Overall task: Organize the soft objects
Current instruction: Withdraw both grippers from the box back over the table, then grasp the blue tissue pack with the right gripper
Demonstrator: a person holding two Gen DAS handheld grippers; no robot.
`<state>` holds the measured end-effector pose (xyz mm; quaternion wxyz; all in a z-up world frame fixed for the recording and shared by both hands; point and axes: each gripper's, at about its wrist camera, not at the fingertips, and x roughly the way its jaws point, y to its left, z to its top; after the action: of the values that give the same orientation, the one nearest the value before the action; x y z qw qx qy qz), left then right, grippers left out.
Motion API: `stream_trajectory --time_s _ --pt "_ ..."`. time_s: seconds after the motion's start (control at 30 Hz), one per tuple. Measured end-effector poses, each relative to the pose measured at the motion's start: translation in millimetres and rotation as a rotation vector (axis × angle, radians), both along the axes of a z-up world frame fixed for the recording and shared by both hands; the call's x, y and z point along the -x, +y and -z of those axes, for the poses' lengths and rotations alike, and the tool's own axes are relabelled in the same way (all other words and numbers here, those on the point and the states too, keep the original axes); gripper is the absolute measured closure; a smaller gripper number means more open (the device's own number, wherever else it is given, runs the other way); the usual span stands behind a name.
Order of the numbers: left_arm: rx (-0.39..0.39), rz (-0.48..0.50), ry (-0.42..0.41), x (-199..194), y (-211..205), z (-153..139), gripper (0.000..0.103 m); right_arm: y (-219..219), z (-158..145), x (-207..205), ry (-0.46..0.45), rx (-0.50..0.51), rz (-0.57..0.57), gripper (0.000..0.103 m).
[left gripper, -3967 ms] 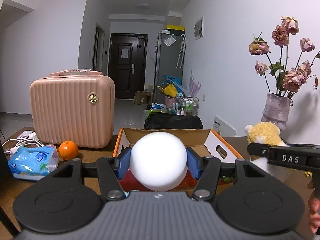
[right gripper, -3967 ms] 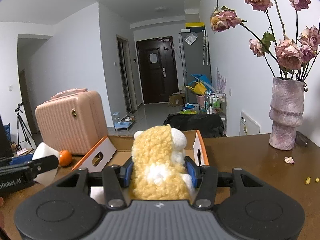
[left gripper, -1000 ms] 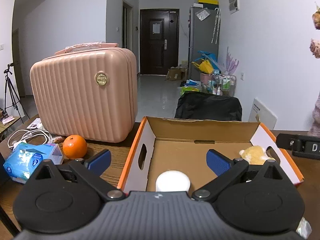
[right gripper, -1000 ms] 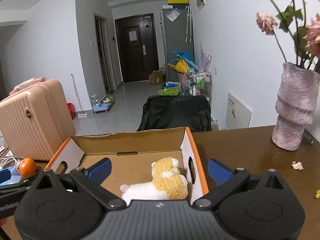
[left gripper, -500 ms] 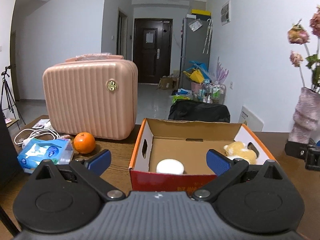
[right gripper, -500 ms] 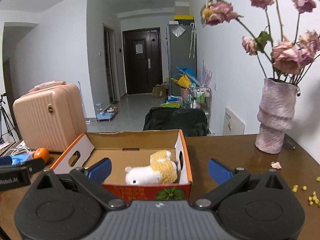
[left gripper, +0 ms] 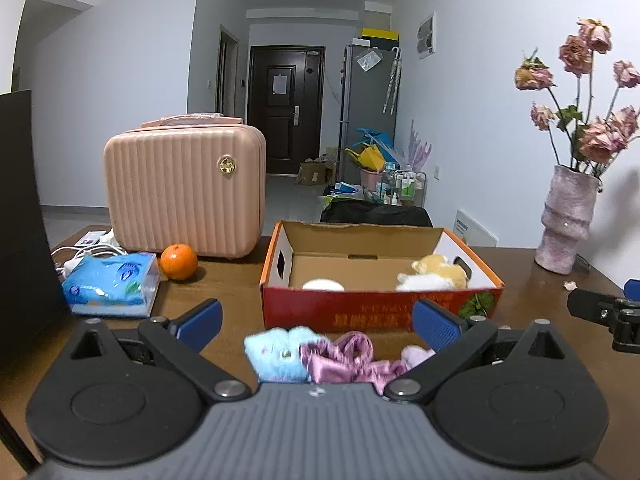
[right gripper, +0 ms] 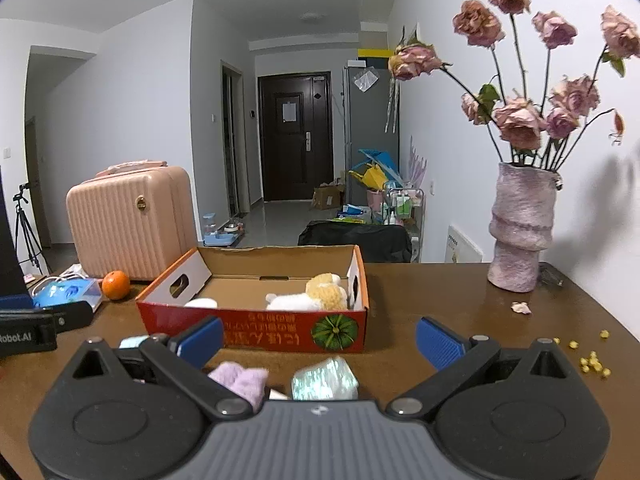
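Note:
An open cardboard box (left gripper: 376,312) (right gripper: 256,326) stands on the brown table. A white ball (left gripper: 323,284) (right gripper: 201,303) and a yellow-and-white plush (left gripper: 434,273) (right gripper: 316,294) lie inside it. My left gripper (left gripper: 316,322) is open and empty, in front of the box. Under it lie a light blue fluffy piece (left gripper: 278,354), a purple satin scrunchie (left gripper: 350,358) and a pale lilac piece (left gripper: 416,356). My right gripper (right gripper: 318,338) is open and empty. A lilac fluffy piece (right gripper: 242,382) and a shiny pale green piece (right gripper: 324,382) lie below it.
A pink suitcase (left gripper: 186,190), an orange (left gripper: 179,262) and a blue tissue pack (left gripper: 112,290) sit left of the box. A vase of dried roses (right gripper: 522,232) stands at the right, with petals and yellow crumbs (right gripper: 592,358) on the table.
Both grippers have drawn back from the box, and its front wall and the soft pieces before it have come into view. Four seconds ago they held the ball and the plush.

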<state>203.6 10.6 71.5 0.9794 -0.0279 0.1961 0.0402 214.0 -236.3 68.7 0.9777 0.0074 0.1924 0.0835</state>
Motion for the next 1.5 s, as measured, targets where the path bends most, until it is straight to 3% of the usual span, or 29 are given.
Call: stream_trajectory --time_s 0.4,0.87,1.13,1.5 --pt "-0.003 0.033 0.001 61.4 -3.5 17.5 0.0 -4.0 26.8 70.6 0.004 0.026 -0.015 0.0" --pt "-0.007 0.087 0.029 106.9 -11.5 50.1 0.0 2.8 69.8 119.2 0.067 0.06 -0.037 0.0" --pt "-0.004 0.099 0.039 112.0 -8.5 69.7 0.0 15.5 84.3 122.5 0.106 0.096 -0.054 0.0" --pt "0.019 0.105 0.064 103.8 0.3 86.0 0.0 27.7 101.3 90.3 0.194 0.127 -0.04 0.0"
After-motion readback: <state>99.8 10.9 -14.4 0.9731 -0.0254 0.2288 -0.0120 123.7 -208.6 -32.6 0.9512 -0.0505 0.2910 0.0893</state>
